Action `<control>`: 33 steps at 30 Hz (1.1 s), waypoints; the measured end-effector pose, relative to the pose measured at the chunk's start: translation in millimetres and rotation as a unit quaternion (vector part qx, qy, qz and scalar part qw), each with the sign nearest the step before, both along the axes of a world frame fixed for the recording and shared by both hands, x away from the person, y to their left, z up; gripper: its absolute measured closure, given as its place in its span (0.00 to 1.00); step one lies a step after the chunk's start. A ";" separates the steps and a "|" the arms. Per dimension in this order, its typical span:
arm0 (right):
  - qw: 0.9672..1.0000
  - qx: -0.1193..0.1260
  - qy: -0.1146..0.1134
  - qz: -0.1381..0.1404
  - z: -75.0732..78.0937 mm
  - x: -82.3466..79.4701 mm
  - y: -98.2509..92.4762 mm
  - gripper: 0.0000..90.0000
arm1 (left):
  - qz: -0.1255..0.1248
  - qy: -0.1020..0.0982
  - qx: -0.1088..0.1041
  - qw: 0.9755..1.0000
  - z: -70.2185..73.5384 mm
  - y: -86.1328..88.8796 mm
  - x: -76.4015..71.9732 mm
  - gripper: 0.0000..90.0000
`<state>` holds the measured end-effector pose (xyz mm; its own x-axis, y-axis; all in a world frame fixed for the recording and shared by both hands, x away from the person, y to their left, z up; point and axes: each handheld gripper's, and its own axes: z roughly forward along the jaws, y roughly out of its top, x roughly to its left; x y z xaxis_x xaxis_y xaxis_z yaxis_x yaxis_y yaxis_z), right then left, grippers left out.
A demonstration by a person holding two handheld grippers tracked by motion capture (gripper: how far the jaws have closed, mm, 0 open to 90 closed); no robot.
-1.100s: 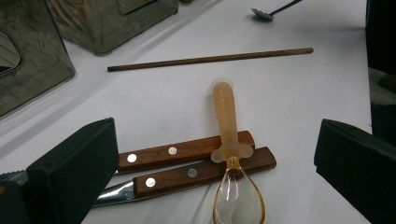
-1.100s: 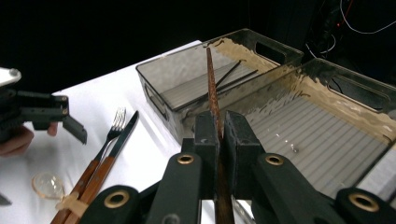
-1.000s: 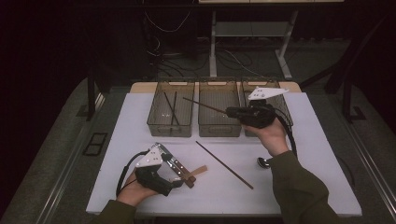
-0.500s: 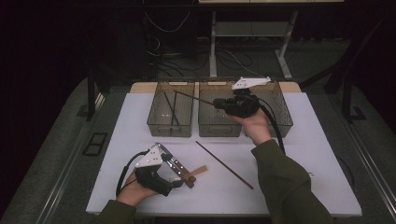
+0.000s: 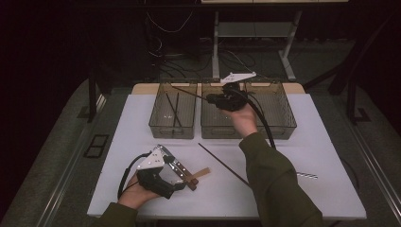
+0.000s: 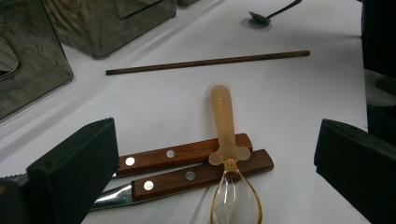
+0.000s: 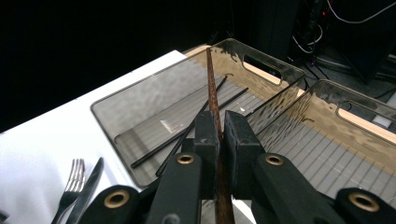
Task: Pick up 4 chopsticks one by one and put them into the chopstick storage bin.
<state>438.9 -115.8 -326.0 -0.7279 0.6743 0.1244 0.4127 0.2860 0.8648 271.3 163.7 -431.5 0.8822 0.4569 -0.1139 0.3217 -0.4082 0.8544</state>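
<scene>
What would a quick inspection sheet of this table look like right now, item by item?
Surface: white table, well lit.
Job's things: three clear bins; the left one holds two dark sticks; a brown chopstick lies loose on the table.
Clutter: two wooden-handled knives, amber spoon, metal spoon, fork.
Grippers: right gripper shut on a brown stick over the bins; left gripper open, by the knives.
Cables: black cable trails from the right gripper.
Surroundings: dark floor, cables, table legs.
</scene>
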 end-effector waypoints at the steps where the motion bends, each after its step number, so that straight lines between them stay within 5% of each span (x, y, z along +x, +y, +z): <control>1: 1.000 -0.002 0.001 -0.002 -1.6 2.2 2.7 0.94 | 0.000 0.001 0.001 1.000 0.2 0.1 0.0 0.00; 17: 0.999 -0.035 0.021 -0.020 -21.0 37.1 51.2 0.94 | -0.005 0.001 -0.004 1.000 0.8 0.0 -0.1 0.00; 33: 0.996 -0.073 0.034 -0.029 -40.2 55.7 89.4 0.94 | -0.009 0.000 -0.007 1.000 2.0 0.3 0.3 0.00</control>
<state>494.5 -26.4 -366.2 -0.6804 0.7295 0.0691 0.4883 0.3811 0.7850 271.6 164.0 -429.5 0.8901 0.4397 -0.1198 0.3144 -0.4022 0.8599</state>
